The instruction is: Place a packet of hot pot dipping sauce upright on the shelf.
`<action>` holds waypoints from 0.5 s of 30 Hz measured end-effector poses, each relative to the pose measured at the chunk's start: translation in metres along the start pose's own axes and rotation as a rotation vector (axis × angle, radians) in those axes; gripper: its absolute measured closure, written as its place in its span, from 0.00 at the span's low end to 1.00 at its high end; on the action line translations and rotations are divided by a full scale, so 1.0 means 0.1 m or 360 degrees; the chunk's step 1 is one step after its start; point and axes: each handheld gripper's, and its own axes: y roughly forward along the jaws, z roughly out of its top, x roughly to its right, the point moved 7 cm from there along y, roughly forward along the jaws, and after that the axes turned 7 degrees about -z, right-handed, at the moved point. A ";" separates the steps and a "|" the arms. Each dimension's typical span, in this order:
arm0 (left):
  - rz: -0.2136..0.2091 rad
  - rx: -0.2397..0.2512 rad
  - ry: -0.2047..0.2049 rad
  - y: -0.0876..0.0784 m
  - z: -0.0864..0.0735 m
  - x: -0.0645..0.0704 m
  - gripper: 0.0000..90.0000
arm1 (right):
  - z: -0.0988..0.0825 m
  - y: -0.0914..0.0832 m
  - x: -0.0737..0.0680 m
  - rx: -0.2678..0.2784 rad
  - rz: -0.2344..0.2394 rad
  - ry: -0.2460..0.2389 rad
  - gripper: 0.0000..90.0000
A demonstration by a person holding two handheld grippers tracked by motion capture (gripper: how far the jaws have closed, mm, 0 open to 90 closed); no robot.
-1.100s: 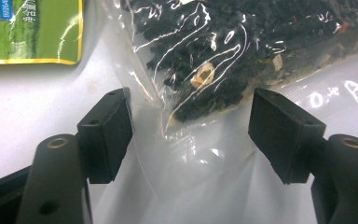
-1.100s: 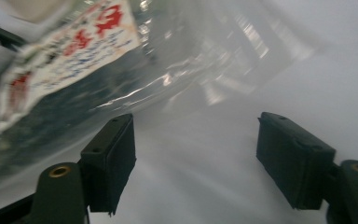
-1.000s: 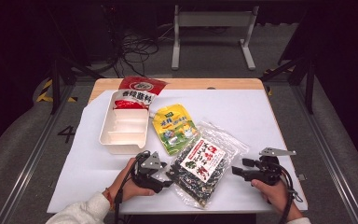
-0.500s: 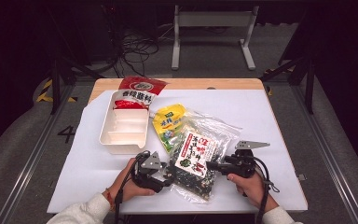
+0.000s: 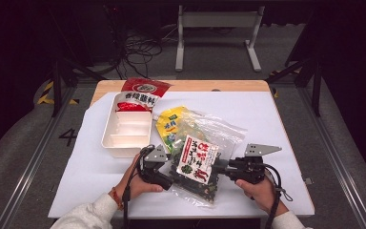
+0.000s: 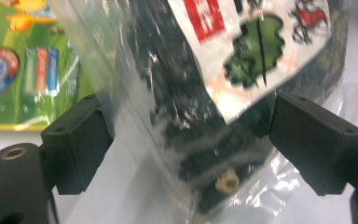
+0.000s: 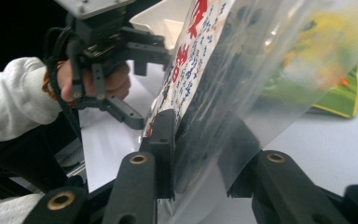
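Note:
A clear bag of dark seaweed (image 5: 198, 162) with a white and red label stands tilted up off the white table cover between my two grippers. My right gripper (image 5: 223, 165) has just been closing and grips the bag's right edge; in the right gripper view the bag (image 7: 214, 84) is pinched between the gripper's (image 7: 200, 151) two black jaws. My left gripper (image 5: 171, 180) is at the bag's lower left corner. Its jaws have just been opening: in the left gripper view the gripper (image 6: 186, 135) stands wide with the bag (image 6: 191, 121) between the pads, untouched.
A white divided tray (image 5: 109, 138) lies at the left, with a red snack packet (image 5: 140, 90) at its far end. A yellow-green packet (image 5: 169, 125) lies behind the bag, partly under it. The table's front edge is close to both hands.
My right gripper moved left to the bag and closed on its right edge. The bag rose from lying flat to a tilted stand. My left gripper's jaws spread wider.

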 end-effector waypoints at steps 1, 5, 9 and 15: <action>-0.0018 0.0023 -0.0006 0.00 0.03 0.00 0.16 | 0.01 -0.01 -0.02 0.0008 0.0007 -0.0017 0.78; -0.0054 0.0067 -0.0038 0.03 0.12 -0.01 0.16 | 0.05 -0.01 -0.08 0.0027 0.0008 -0.0095 0.79; -0.0071 0.0092 -0.0011 0.05 0.20 0.01 0.18 | 0.10 -0.04 -0.10 0.0051 0.0001 -0.0157 0.80; -0.0107 0.0117 0.0028 0.06 0.28 0.04 0.30 | 0.15 -0.04 -0.08 0.0067 -0.0018 -0.0204 0.80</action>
